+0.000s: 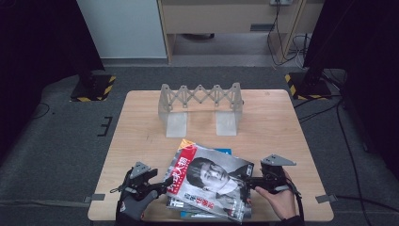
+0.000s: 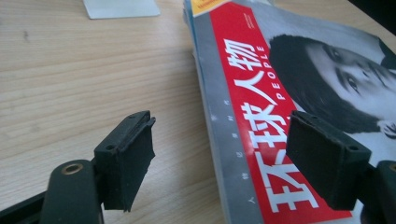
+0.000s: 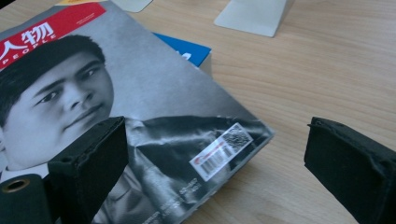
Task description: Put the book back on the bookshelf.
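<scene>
High view: magazine (image 1: 211,181) lay atop stack at table's (image 1: 141,136) near edge, your left gripper (image 1: 162,187) and right gripper (image 1: 249,182) flanking it.
Left gripper view: your jaws stood apart, straddling magazine's spine, gripping nothing.
Right gripper view: your jaws wide, straddling barcode corner.

The top magazine (image 2: 280,93) carries a red band along its cover's edge, with large white Chinese characters — 环球人物 — and beside them the word "PEOPLE" in small white capitals. In the right gripper view, the same magazine (image 3: 154,116) shows "人物" and "PEOPLE" on the red band at its upper left corner. Near its lower corner sits a white barcode label (image 3: 219,151) with a QR code — too small to read.
</scene>
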### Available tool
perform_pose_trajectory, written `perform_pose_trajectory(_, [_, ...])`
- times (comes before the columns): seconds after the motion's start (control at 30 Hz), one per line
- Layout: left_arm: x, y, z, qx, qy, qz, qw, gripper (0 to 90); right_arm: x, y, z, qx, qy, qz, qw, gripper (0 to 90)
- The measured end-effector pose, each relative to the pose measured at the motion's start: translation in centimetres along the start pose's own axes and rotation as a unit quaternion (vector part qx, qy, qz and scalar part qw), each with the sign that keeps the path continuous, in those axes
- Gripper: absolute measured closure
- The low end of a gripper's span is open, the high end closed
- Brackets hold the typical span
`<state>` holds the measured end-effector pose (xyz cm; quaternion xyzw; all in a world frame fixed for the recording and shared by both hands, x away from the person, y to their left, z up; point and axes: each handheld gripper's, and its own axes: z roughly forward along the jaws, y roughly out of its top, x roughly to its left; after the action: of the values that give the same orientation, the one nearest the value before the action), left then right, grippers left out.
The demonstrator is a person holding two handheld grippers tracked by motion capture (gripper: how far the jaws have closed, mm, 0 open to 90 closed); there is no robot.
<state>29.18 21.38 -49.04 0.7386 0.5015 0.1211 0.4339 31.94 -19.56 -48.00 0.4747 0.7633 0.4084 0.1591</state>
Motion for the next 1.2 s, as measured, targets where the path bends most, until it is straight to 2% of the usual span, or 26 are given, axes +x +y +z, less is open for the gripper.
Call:
perform_pose_trajectory(0.1, [-0.2,-0.1,0.3,0.009,-0.002,0.005,0.9999,22.0,0.5,-0.1,0.4,0.005,0.010,0.000,0.9999,6.3])
perform_pose_trajectory(0.2, [0.0,-0.2,0.7,0.014,-0.013,-0.008,0.9998,20.9,1.4,-0.2,1.0,0.010,0.019,-0.005,0.9998,6.3])
perform_pose_trajectory(0.37, [0.1,-0.2,1.0,0.020,-0.020,-0.013,0.9995,18.9,2.3,-0.5,1.5,0.020,0.027,-0.015,0.9993,6.0])
perform_pose_trajectory(0.53, [0.1,-0.1,1.5,0.026,-0.037,-0.015,0.9989,16.9,2.9,-0.6,1.9,0.019,0.022,-0.027,0.9992,4.8])
perform_pose_trajectory(0.63, [0.0,0.0,2.0,0.034,-0.057,-0.023,0.9975,16.8,2.9,-0.9,2.2,0.011,0.025,-0.024,0.9994,3.9])
perform_pose_trajectory(0.67, [0.0,0.0,2.0,0.034,-0.057,-0.023,0.9975,16.8,2.9,-0.9,2.2,0.011,0.025,-0.024,0.9994,3.9])
perform_pose_trajectory(0.7, [0.0,0.0,2.2,0.039,-0.069,-0.028,0.9964,16.8,2.9,-0.9,2.2,0.011,0.025,-0.023,0.9994,3.8])
perform_pose_trajectory(0.8, [0.0,0.0,2.5,0.051,-0.085,-0.042,0.9942,16.6,3.0,-1.0,2.4,0.005,0.027,-0.016,0.9995,3.3])
perform_pose_trajectory(0.9, [-0.2,0.0,2.4,0.055,-0.091,-0.042,0.9934,17.3,3.0,-1.1,2.4,0.002,0.028,-0.015,0.9995,3.2])
perform_pose_trajectory(0.93, [-0.4,0.1,2.3,0.055,-0.093,-0.041,0.9933,20.6,2.9,-1.1,2.5,0.002,0.028,-0.016,0.9995,3.1])
perform_pose_trajectory(1.03, [-1.1,0.2,1.7,0.047,-0.069,-0.026,0.9962,26.7,2.9,-1.2,2.5,-0.002,0.030,-0.011,0.9995,3.0])
perform_pose_trajectory(1.2, [-1.0,0.3,0.9,0.033,-0.068,-0.035,0.9965,35.7,2.9,-1.2,2.6,-0.003,0.030,-0.016,0.9994,2.3])
